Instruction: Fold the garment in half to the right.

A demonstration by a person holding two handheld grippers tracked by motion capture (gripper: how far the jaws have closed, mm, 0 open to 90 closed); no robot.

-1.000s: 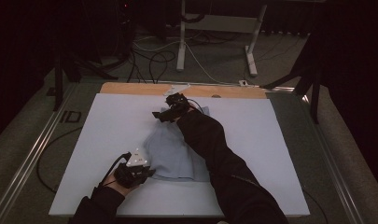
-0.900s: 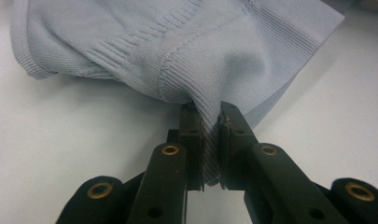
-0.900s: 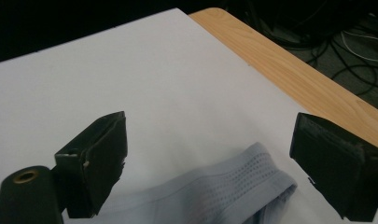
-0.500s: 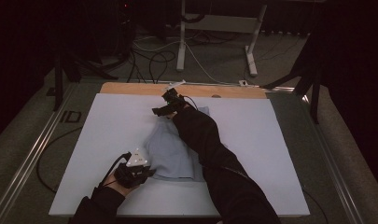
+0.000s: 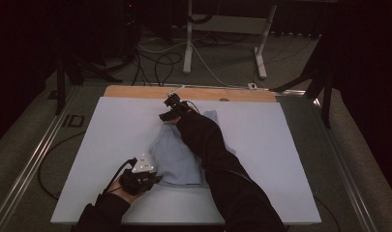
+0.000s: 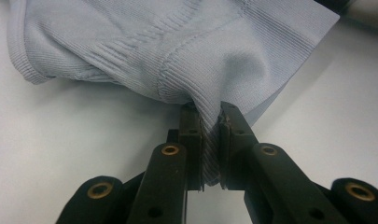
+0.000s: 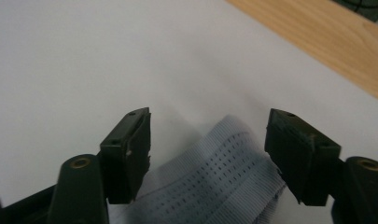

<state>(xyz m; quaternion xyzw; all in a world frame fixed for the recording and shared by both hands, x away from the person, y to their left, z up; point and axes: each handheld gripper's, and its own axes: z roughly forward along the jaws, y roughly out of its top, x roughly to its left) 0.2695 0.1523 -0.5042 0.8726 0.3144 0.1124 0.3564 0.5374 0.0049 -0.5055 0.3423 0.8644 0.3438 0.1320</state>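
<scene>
Garment: pale blue ribbed knit garment [image 5: 176, 154] lying rumpled near the middle of the white table [image 5: 106, 130], its far end reaching toward the wooden strip [image 5: 135, 92] along the table's far edge
Left gripper: left gripper [image 5: 157, 180] sits at the near left corner of the cloth; in the left gripper view its jaws are closed tight on a pinched fold of the ribbed fabric [image 6: 210, 140], which bunches up between them
Right gripper: right gripper [image 5: 168, 115] is at the far end of the garment; in the right gripper view its jaws stand wide apart, straddling a perforated ribbed hem [image 7: 214, 186] that lies on the table, not yet pinched
Step in hand: judged to be lining up a second grasp at the far edge while the near corner is held, likely to spread or fold the piece
Next move calls for: lowering the open jaws around the hem and closing on it without catching the table surface
Arm pose: right forearm in a dark sleeve [image 5: 208, 145] stretches diagonally across the cloth, covering its middle; left hand [image 5: 123, 191] is low at the table's near edge, wrist turned inward toward the cloth
</scene>
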